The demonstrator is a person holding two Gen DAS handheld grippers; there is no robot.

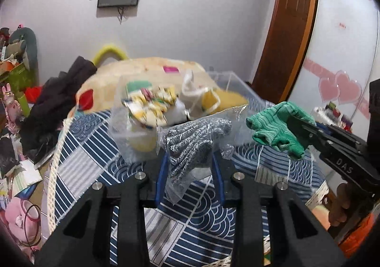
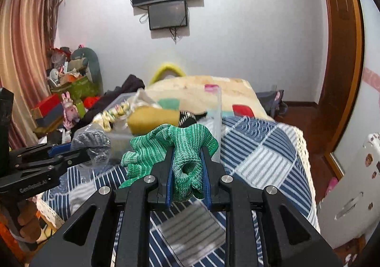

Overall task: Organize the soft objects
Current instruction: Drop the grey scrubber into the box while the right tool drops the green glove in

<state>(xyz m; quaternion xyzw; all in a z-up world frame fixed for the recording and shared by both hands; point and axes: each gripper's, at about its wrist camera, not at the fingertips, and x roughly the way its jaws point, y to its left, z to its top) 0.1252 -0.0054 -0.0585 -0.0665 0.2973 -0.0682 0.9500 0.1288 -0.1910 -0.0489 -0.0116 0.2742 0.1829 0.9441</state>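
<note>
My left gripper (image 1: 190,160) is shut on grey knit gloves in a clear plastic bag (image 1: 192,143) and holds them above the blue striped bedcover (image 1: 90,160). My right gripper (image 2: 187,160) is shut on a green knit glove (image 2: 175,148), also lifted above the bed; it shows at the right in the left wrist view (image 1: 277,129). A clear plastic box (image 1: 228,86) behind holds a yellow sponge (image 2: 152,117), a patterned cloth (image 1: 149,103) and white fabric (image 1: 192,88).
A cream blanket (image 2: 197,91) lies at the far end of the bed. Dark clothes (image 1: 54,100) are piled at the bed's left. Clutter and boxes (image 2: 59,100) stand by the curtain. A wooden door frame (image 2: 342,53) is on the right.
</note>
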